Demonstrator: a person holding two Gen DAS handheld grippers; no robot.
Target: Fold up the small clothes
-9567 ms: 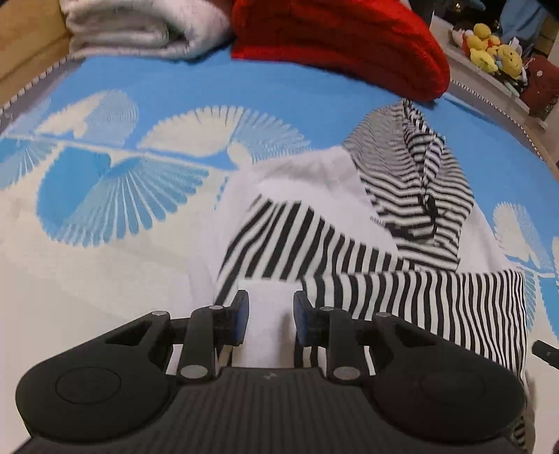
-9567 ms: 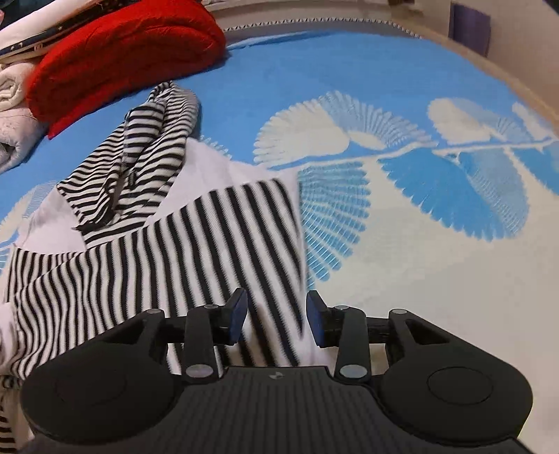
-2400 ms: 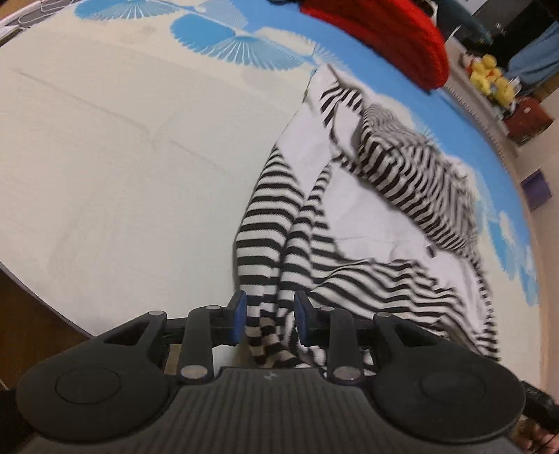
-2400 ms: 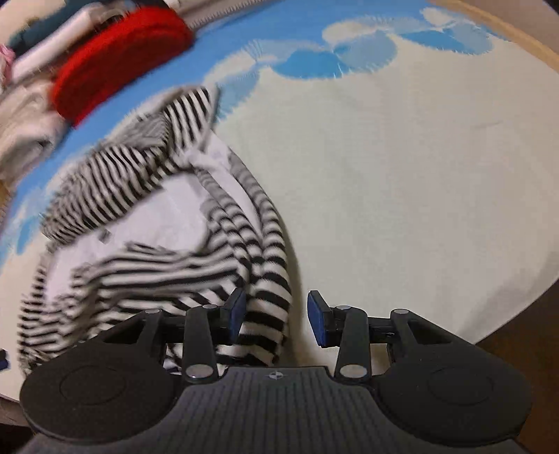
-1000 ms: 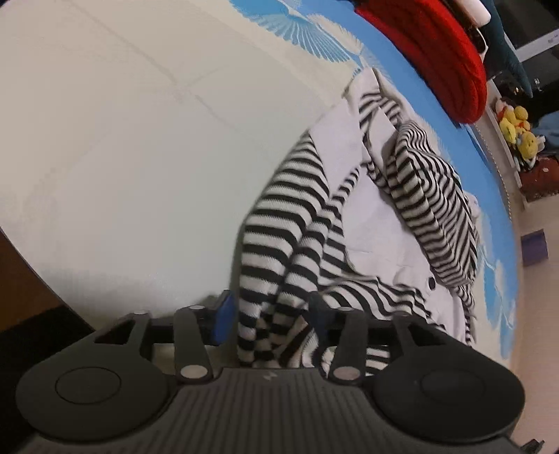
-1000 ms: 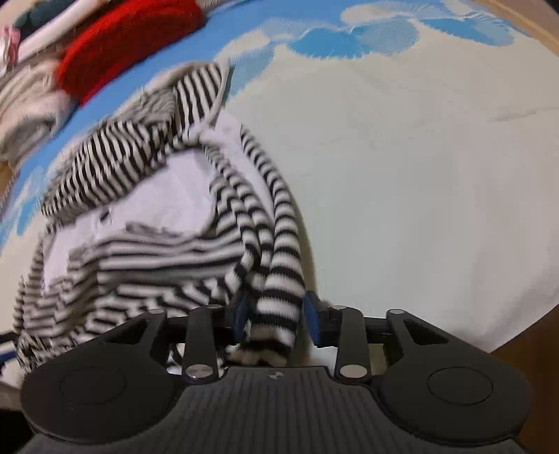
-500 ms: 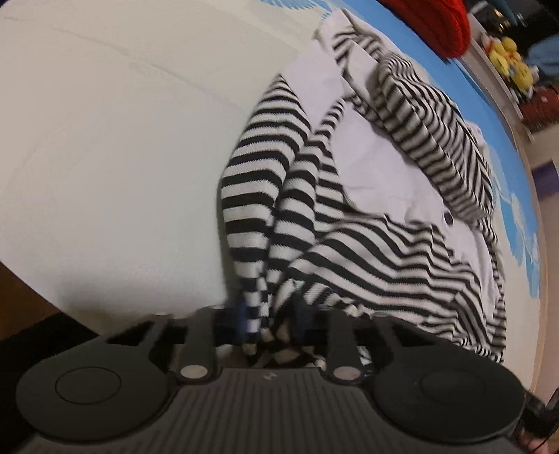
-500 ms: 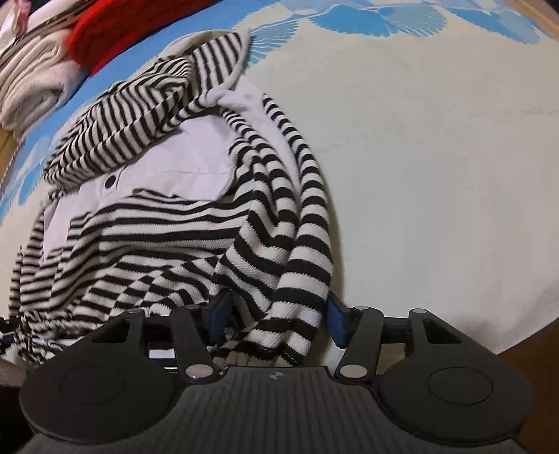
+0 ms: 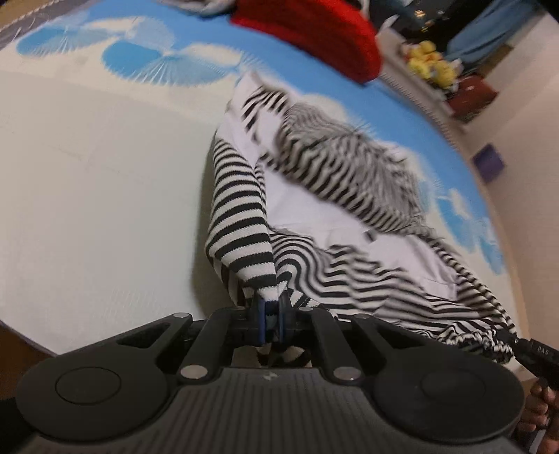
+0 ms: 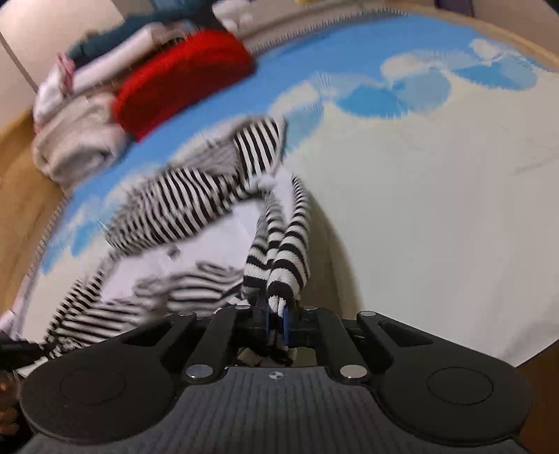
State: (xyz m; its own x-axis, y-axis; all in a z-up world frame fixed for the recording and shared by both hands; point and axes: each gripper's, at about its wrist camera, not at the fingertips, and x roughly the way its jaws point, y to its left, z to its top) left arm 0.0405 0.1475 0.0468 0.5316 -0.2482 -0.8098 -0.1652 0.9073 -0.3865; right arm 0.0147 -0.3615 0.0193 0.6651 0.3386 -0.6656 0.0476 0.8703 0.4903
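1. A blue-and-cream bedspread [image 9: 87, 167] covers the bed; a red knit [image 9: 307, 31] lies at its far edge.
2. The striped top [image 9: 349, 227] lies crumpled mid-bed.
3. Left gripper [image 9: 270, 316] fingers pinch one striped edge.
4. Right gripper [image 10: 277, 319] fingers pinch another.

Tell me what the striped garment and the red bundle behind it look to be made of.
Striped garment: soft ribbed knit, likely cotton, matte; knit rows show on the sleeve, and it drapes limp from the left gripper. Red bundle: thick, fuzzy, matte, perhaps wool or fleece; blur leaves the weave unclear.
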